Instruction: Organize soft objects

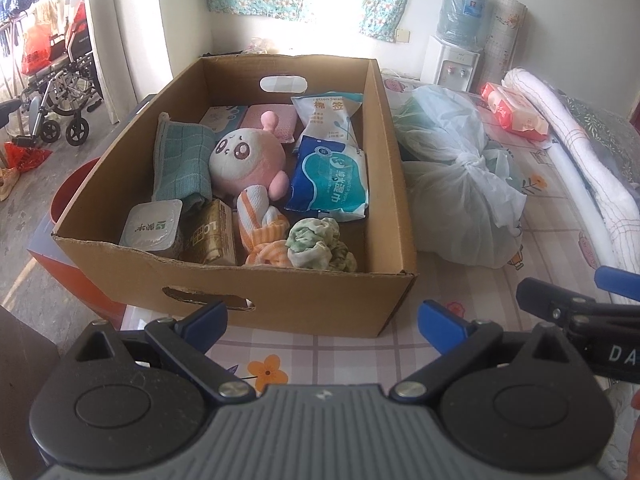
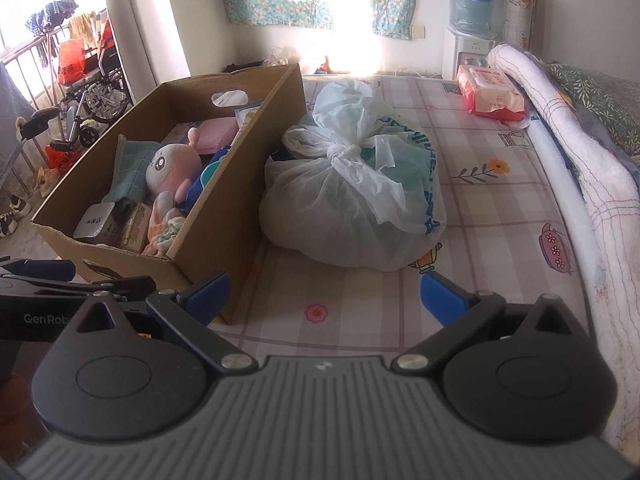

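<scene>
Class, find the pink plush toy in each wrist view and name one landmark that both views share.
Left wrist view: the plush toy lies mid-box, between the green cloth and the blue wipes pack, left of picture centre.
Right wrist view: the plush toy is upper left, inside the box.
Shared landmark: the knotted plastic bag right of the box.

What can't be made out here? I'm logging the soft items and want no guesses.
- Tied plastic bag: contents blurred by the cloudy film, both views.
- Cardboard box: its floor is hidden under the items piled on it; in the right wrist view its near wall covers the blue wipes pack.
- Right gripper: cut off at the left wrist view's edge.
</scene>
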{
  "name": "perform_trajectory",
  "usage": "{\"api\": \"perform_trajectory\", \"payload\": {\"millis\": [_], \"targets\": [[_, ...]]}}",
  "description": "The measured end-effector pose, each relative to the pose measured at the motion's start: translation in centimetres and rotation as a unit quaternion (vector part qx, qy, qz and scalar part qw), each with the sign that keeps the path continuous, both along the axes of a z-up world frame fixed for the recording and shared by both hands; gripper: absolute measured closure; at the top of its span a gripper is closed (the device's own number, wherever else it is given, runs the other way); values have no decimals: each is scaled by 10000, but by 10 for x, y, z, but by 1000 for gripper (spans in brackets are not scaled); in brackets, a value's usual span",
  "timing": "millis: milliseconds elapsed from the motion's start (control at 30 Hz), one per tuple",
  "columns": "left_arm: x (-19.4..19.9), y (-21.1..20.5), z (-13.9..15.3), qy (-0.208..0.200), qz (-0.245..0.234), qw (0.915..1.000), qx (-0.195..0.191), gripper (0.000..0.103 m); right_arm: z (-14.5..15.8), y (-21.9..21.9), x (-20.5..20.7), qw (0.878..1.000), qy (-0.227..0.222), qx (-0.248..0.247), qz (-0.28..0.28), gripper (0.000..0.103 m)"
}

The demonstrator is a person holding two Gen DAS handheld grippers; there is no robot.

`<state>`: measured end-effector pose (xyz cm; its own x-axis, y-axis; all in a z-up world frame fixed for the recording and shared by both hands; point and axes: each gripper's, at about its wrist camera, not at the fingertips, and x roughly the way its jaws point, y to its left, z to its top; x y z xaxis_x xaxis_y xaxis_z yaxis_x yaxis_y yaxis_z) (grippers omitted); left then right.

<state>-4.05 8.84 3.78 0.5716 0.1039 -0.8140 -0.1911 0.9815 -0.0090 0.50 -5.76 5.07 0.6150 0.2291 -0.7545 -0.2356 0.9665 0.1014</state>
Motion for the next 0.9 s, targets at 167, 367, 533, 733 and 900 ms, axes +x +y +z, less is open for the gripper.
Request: {"api": "perform_trajectory", "payload": {"millis": [167, 367, 533, 733, 900], "targets": [[1, 3, -2, 54, 64, 10000, 15, 1, -4, 7, 2, 9999, 59, -36, 95, 1], [0, 7, -2, 51, 140, 9999, 27, 1, -7, 12, 4, 9998, 109, -49, 145, 1], [0, 10, -5, 127, 160, 9998, -7, 1, -8, 15, 4, 9998, 112, -94, 160, 1], [-1, 12, -6, 139, 184, 9997, 0, 2, -10, 19, 5, 9997, 134, -129, 178, 1], [-1, 14, -7, 147, 209, 9997, -16, 2, -10, 23, 6, 9996, 145, -147, 196, 1]]}}
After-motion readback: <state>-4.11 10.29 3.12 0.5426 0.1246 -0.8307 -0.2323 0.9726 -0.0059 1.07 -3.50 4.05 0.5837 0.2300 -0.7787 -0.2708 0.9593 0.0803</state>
